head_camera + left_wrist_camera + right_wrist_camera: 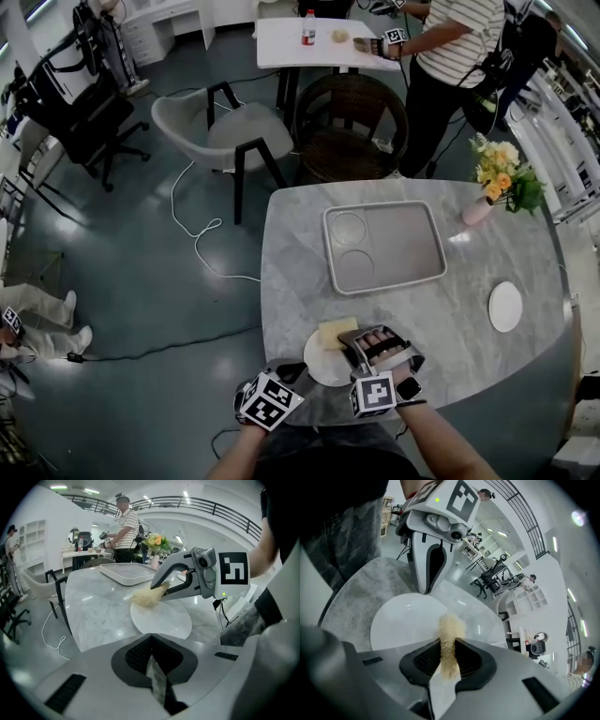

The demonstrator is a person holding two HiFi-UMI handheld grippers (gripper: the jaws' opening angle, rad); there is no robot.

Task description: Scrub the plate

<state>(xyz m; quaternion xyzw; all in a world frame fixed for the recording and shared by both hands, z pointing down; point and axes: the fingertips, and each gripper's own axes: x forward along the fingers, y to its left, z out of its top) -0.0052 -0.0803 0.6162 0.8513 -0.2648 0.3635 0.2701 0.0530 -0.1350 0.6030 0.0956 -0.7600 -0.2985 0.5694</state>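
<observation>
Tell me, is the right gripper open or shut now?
Shut. The right gripper clamps the yellow fibrous scrubber between its jaws; the scrubber's end sticks out over the white plate.

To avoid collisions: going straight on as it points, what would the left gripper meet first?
The left gripper would probably meet the near rim of the white plate, just past its shut jaws; the scrubber in the right gripper lies farther on.

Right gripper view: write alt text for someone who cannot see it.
The right gripper is shut on a pale yellow fibrous scrubber above a round white plate on a marble table. The left gripper stands at its far rim.
</observation>
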